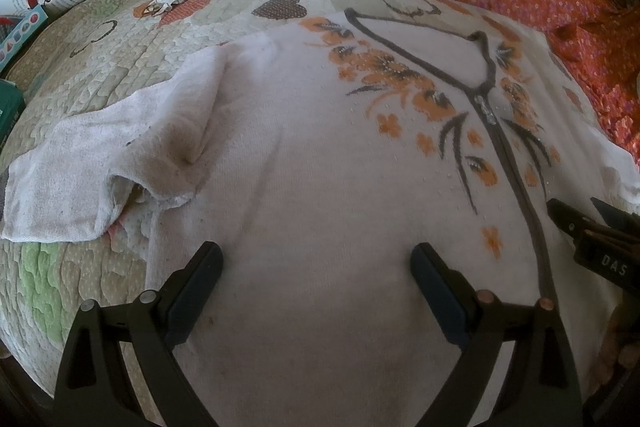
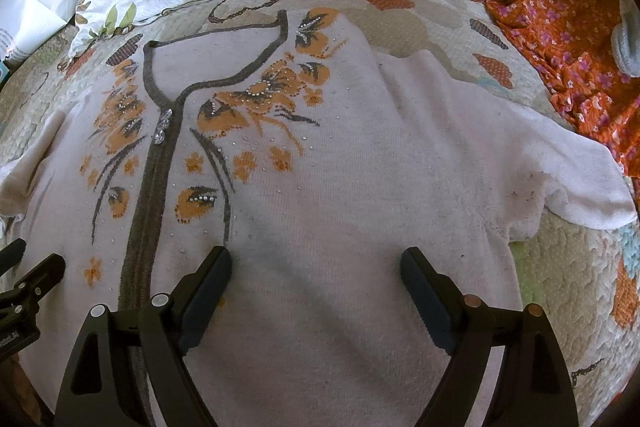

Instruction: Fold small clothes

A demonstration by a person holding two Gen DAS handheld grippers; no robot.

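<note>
We have the white cardigan [image 2: 320, 187] lying face up and spread flat on the quilted bed [image 1: 120, 75], neckline toward twelve o'clock and both short sleeves out to the sides. Our left tongs [image 1: 316, 267] and right tongs [image 2: 316, 267] both hang over the lower body of the garment, spread wide and holding nothing.

By our reading, no fold is made yet, so the first step is to bring a sleeve in. The left sleeve [image 1: 100, 179], at nine o'clock in the left view, is rumpled and doubled on itself; we should smooth it before folding, or the crease will lump. The right sleeve [image 2: 560, 167], at three o'clock in the right view, lies flatter.

We would pinch each sleeve near its cuff edge, taking the knit only and not the quilt beneath. The beaded zip pull [image 2: 162, 127] and sequinned flowers could snag, so we keep clear of them.
</note>
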